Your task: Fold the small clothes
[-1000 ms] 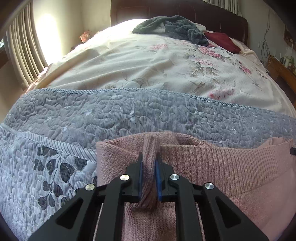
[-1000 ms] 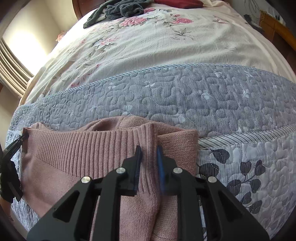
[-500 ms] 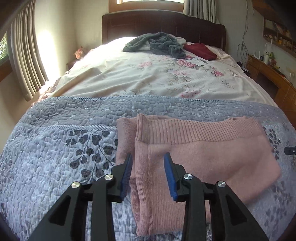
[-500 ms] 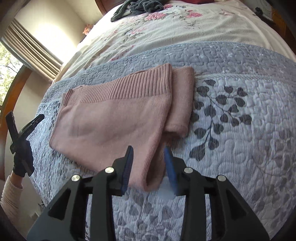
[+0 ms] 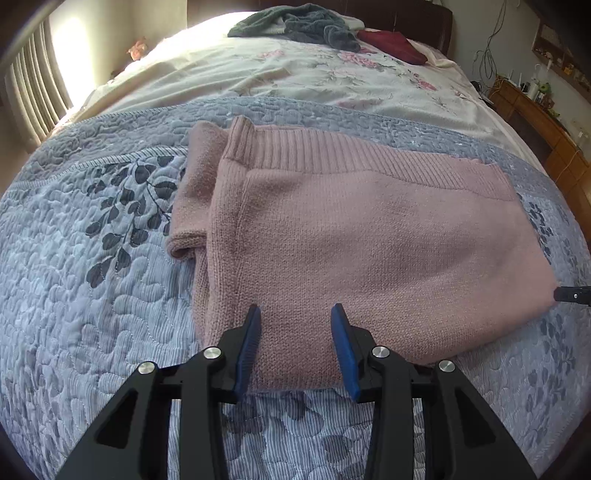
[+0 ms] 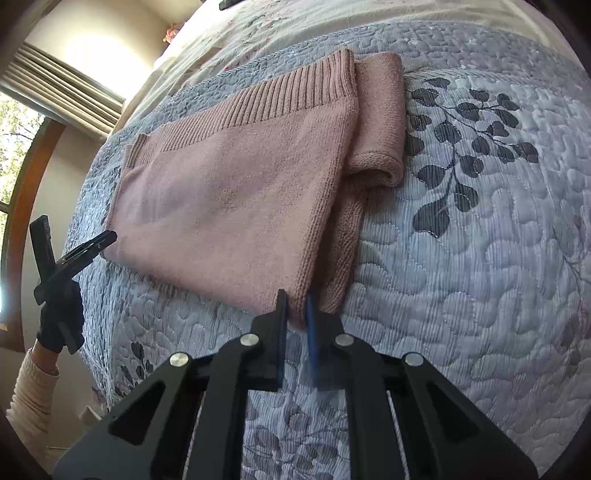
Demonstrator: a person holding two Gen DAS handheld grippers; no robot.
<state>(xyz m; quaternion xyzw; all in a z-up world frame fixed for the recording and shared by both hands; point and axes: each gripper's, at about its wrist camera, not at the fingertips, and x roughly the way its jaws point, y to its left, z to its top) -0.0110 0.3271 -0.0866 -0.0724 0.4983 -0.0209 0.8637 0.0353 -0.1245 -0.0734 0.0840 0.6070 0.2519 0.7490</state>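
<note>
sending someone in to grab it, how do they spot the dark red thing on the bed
Look to the far end of the bed, by the dark headboard. The dark red cloth lies on the floral sheet, just right of a grey-green heap of clothes; it alone is deep red.

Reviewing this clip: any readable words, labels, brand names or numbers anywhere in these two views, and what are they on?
None can be read.
Pink knit sweater: no tag or print showing.
Grey quilt: leaf pattern only.
Left gripper and right gripper: no markings visible.
Items on the wooden shelf: too small and blurred to read.
</note>
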